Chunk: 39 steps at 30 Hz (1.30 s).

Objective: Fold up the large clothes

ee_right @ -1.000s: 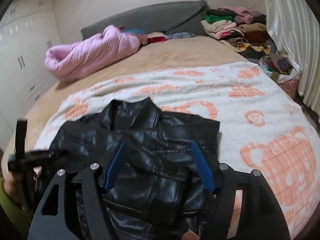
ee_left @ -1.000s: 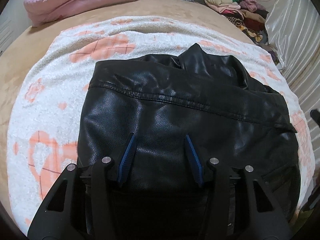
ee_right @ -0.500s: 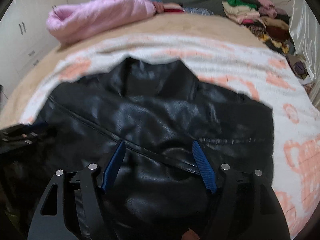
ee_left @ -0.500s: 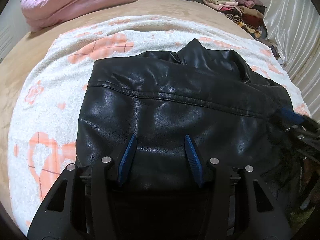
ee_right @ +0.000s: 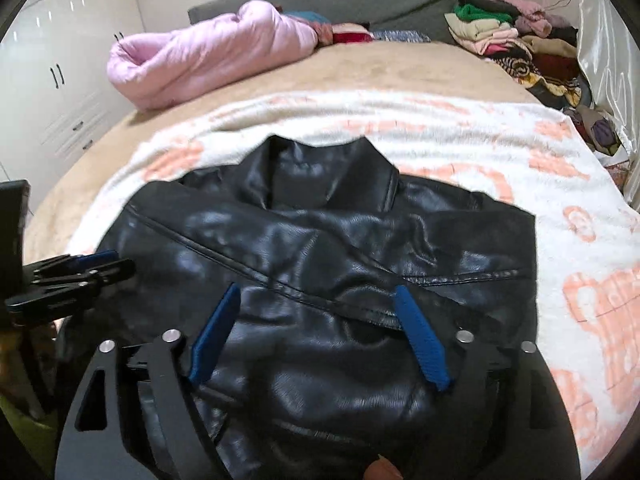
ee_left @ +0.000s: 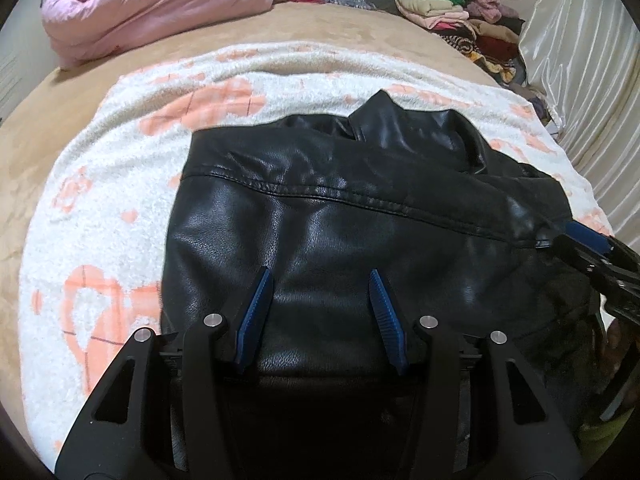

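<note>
We see the glossy black leather jacket [ee_right: 320, 248] lying collar-away on the white-and-orange fleece blanket [ee_right: 560, 200], directly beneath both claws, the right gripper [ee_right: 320, 336] opening over its seam, the left gripper [ee_left: 320, 312] half-spread, pinching nothing.

black leather jacket [ee_left: 320, 216] | glossy, creased, seam stitched across | folded, collar turned up at far edge | laid flat on white-and-orange blanket [ee_left: 120, 184]

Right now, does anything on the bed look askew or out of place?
Nothing damaged or spilled. The black leather jacket lies slightly crooked on the patterned blanket, its collar rumpled and standing up and the upper layer creased, not flat.
</note>
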Each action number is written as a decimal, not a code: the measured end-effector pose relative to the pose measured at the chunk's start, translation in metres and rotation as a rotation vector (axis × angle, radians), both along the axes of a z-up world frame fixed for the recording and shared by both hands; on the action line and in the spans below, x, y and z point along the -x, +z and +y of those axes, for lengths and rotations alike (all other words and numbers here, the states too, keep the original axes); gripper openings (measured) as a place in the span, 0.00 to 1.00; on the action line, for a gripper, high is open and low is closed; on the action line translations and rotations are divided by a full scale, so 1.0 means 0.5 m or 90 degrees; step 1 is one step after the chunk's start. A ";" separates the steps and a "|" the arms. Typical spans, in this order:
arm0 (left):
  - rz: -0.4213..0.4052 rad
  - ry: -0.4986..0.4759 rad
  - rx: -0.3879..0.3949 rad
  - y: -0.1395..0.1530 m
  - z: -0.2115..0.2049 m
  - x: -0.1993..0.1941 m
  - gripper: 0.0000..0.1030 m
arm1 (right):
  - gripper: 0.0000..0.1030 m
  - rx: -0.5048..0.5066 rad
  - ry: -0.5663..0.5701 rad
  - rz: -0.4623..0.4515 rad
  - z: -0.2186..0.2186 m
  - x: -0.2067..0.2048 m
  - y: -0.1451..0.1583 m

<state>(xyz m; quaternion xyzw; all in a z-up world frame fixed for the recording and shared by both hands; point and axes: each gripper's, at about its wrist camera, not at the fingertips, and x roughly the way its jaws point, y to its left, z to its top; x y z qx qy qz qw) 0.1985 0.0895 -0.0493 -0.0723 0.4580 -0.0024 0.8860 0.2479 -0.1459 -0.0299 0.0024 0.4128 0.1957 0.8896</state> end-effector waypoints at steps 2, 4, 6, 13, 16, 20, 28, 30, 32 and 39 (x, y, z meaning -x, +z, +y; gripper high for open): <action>-0.015 -0.008 -0.009 0.019 -0.004 0.017 0.41 | 0.78 -0.008 -0.001 -0.008 -0.009 0.010 0.015; -0.025 -0.010 -0.006 0.032 -0.006 0.032 0.47 | 0.82 -0.017 -0.005 -0.010 -0.020 0.021 0.028; -0.033 -0.013 0.001 0.044 -0.008 0.049 0.49 | 0.82 -0.022 -0.005 -0.017 -0.028 0.039 0.036; 0.005 -0.020 0.003 0.019 -0.017 0.070 0.49 | 0.82 -0.038 0.009 -0.039 -0.029 0.088 0.058; 0.016 -0.017 0.006 0.001 -0.015 0.075 0.49 | 0.82 -0.040 0.016 -0.038 -0.020 0.100 0.058; 0.019 -0.018 -0.001 -0.013 -0.016 0.080 0.49 | 0.82 -0.044 0.027 -0.027 -0.011 0.112 0.050; 0.017 -0.014 0.017 -0.017 -0.009 0.089 0.49 | 0.81 0.017 -0.009 0.102 -0.012 0.082 -0.078; 0.014 -0.014 0.013 -0.012 -0.010 0.093 0.49 | 0.81 0.020 -0.009 0.093 -0.009 0.086 -0.075; 0.014 -0.014 0.014 -0.007 -0.010 0.094 0.52 | 0.82 0.004 -0.013 0.079 -0.012 0.091 -0.056; 0.006 0.000 0.017 0.016 -0.005 0.111 0.59 | 0.90 -0.041 -0.024 0.041 -0.036 0.111 -0.005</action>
